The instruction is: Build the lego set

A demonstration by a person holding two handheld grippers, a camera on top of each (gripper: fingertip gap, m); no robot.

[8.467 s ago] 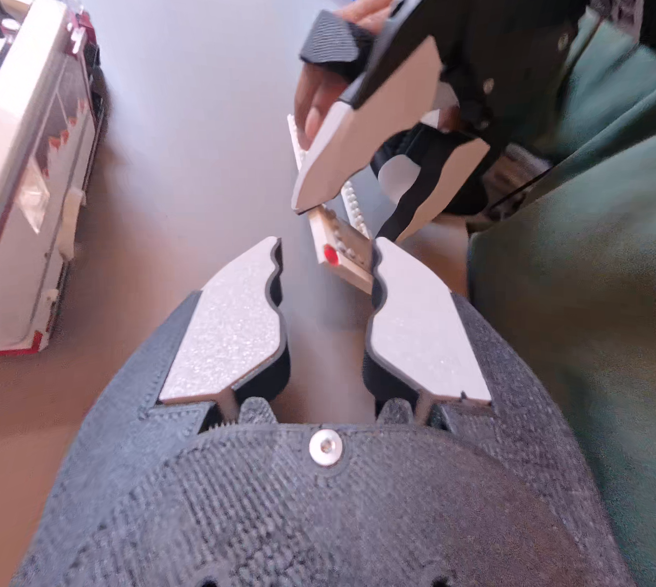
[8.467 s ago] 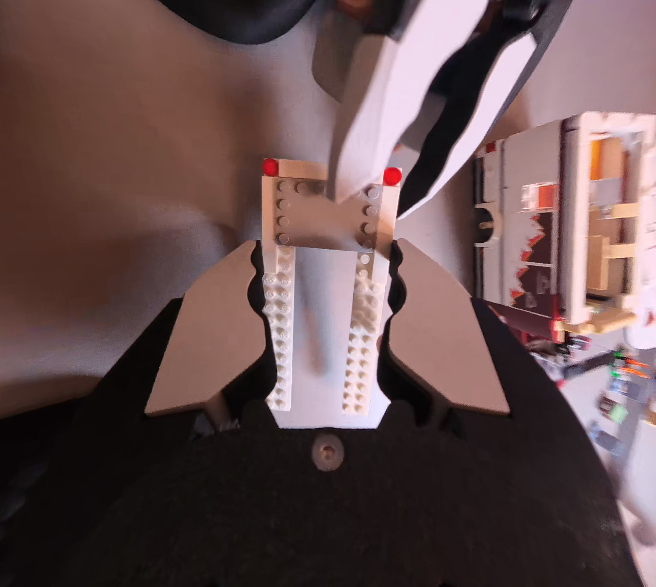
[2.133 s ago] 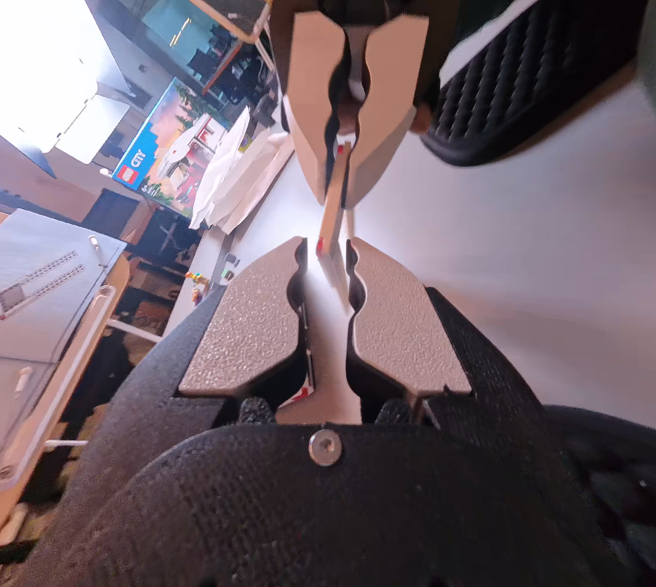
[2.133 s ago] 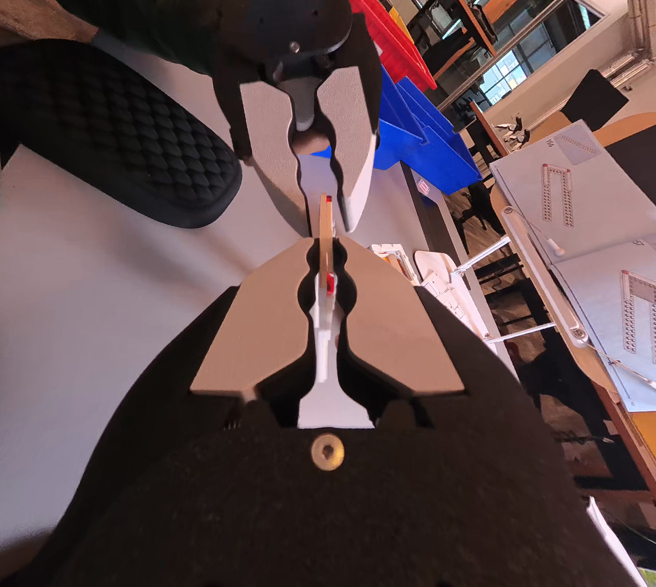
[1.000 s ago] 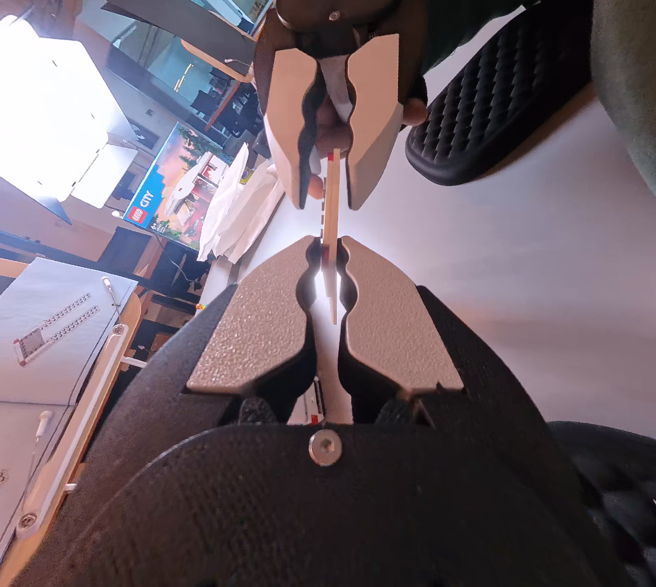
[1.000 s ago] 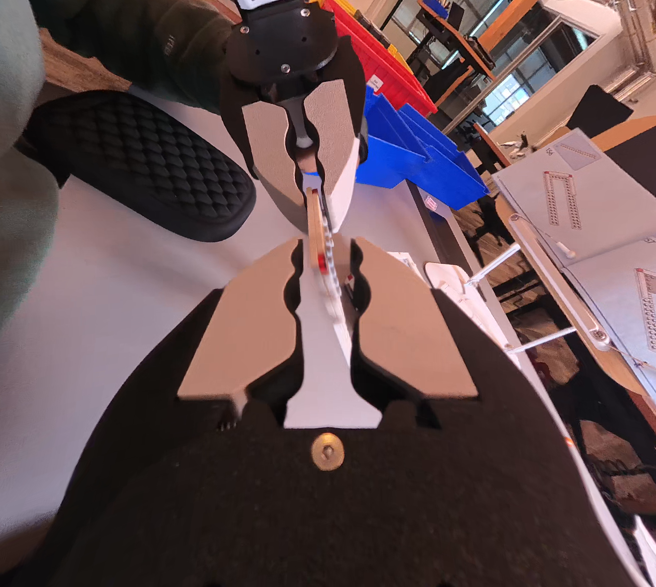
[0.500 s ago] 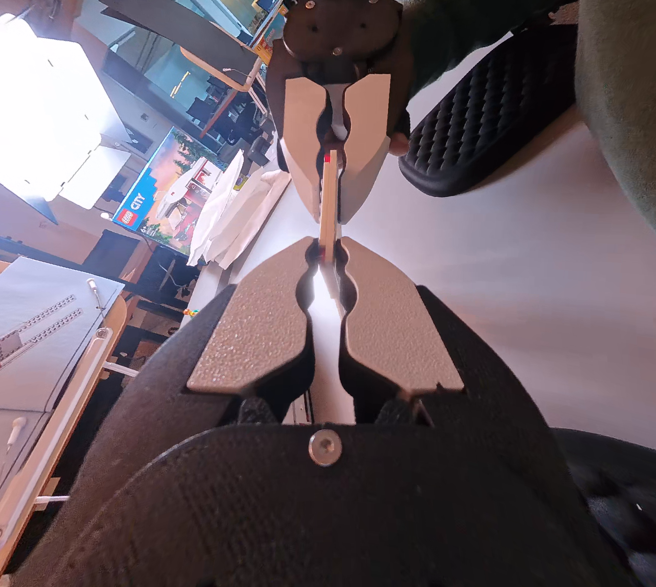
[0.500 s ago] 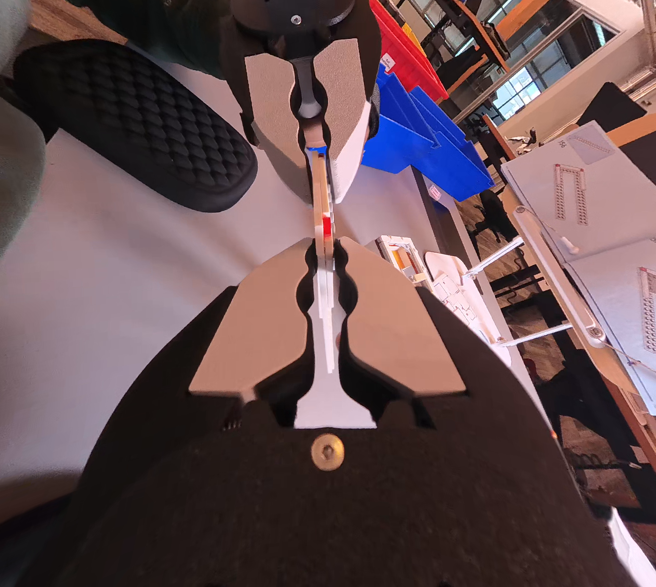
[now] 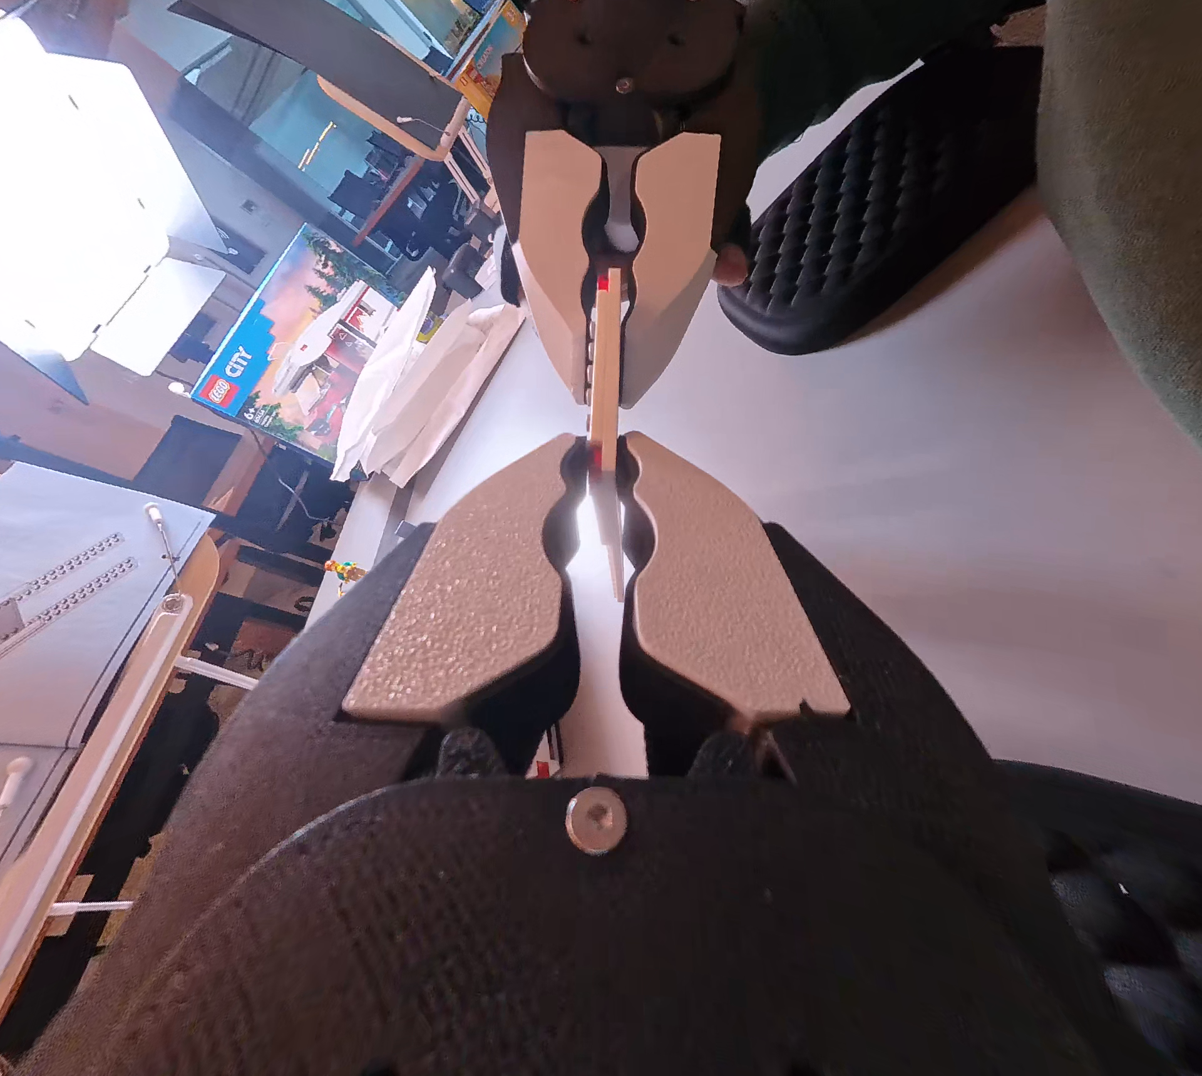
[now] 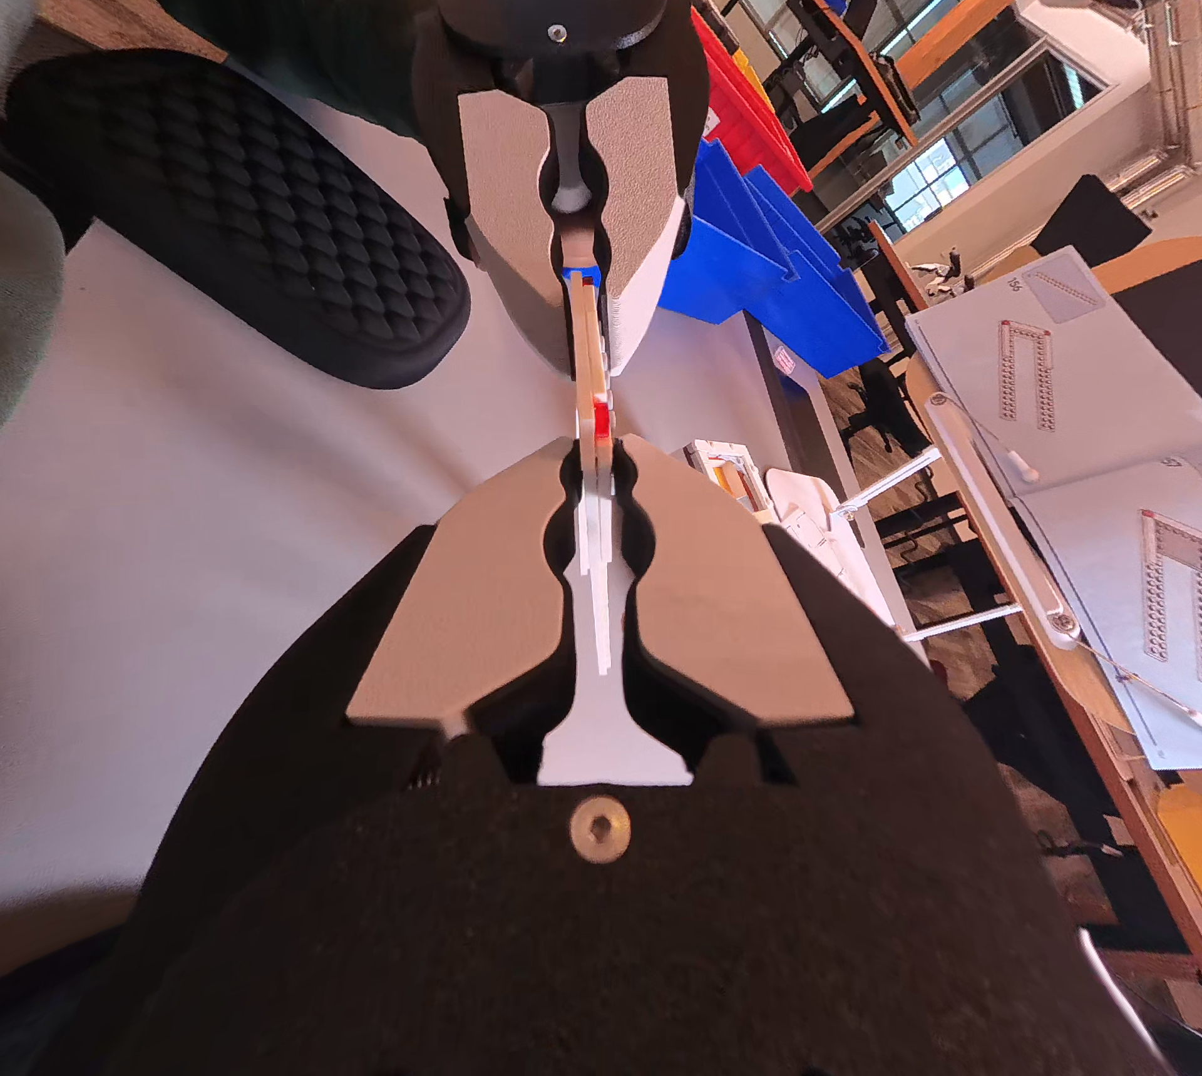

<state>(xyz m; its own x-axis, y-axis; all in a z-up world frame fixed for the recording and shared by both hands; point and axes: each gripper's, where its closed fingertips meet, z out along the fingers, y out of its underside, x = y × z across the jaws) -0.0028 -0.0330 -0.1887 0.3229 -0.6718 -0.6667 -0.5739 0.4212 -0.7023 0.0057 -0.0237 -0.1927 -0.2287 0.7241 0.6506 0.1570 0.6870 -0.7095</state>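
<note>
My left tongs (image 9: 601, 463) and right tongs (image 10: 595, 453) face each other above the bench (image 9: 910, 524), each pinching one end of the same thin brick plate (image 9: 605, 368). Its long axis runs straight between them, edge-on, clear of the bench, neither hand nearer.

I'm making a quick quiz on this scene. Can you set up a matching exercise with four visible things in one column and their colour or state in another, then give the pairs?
Things:
1. plate assembly
2. stacked bins
3. textured pad
4. instruction booklet

States:
A. black, lying on the table
B. lying open
C. clamped at both ends by the left gripper and right gripper
D. blue

Pairs: 1-C, 2-D, 3-A, 4-B
</note>
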